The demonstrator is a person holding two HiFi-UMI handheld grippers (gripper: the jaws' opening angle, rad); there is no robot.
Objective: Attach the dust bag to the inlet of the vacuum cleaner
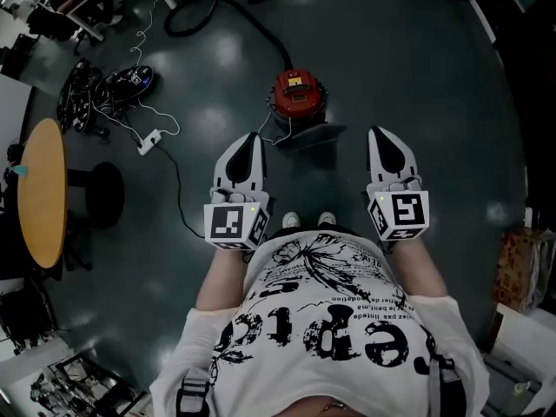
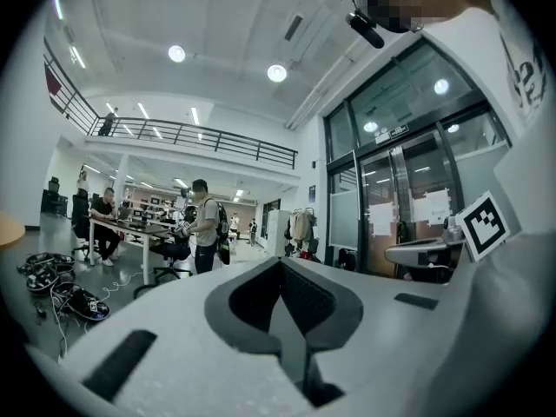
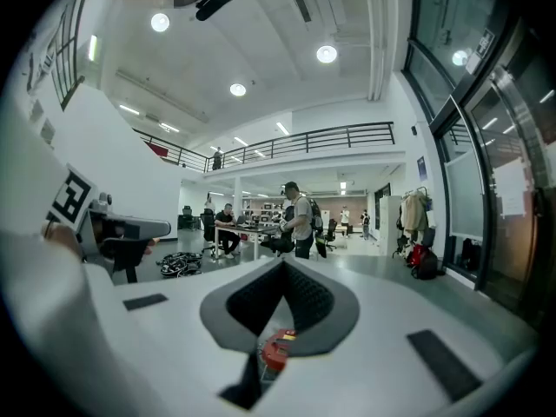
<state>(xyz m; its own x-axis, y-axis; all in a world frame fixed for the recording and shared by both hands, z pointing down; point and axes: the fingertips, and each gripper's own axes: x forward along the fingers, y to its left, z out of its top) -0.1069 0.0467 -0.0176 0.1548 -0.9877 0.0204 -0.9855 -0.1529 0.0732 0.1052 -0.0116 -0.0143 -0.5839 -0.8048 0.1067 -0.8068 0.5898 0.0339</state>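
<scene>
The left claw [image 1: 248, 137] is pressed together and empty, held level above the floor [image 1: 217, 76]. Ahead, between both claws, the red vacuum cleaner [image 1: 300, 94] stands on the floor, a dark flat piece [image 1: 314, 134] against its near side. The right claw [image 1: 380, 133] is likewise closed, empty.

The left gripper [image 1: 249, 139] and right gripper [image 1: 379, 134] are held out in front of the body, side by side and well apart, both pointing forward and about level. Each pair of jaws is closed tip to tip with nothing between them. Behind the jaws sit the marker cubes [image 1: 234, 224], and behind these the bare forearms [image 1: 219, 272] run back to white sleeves.
</scene>
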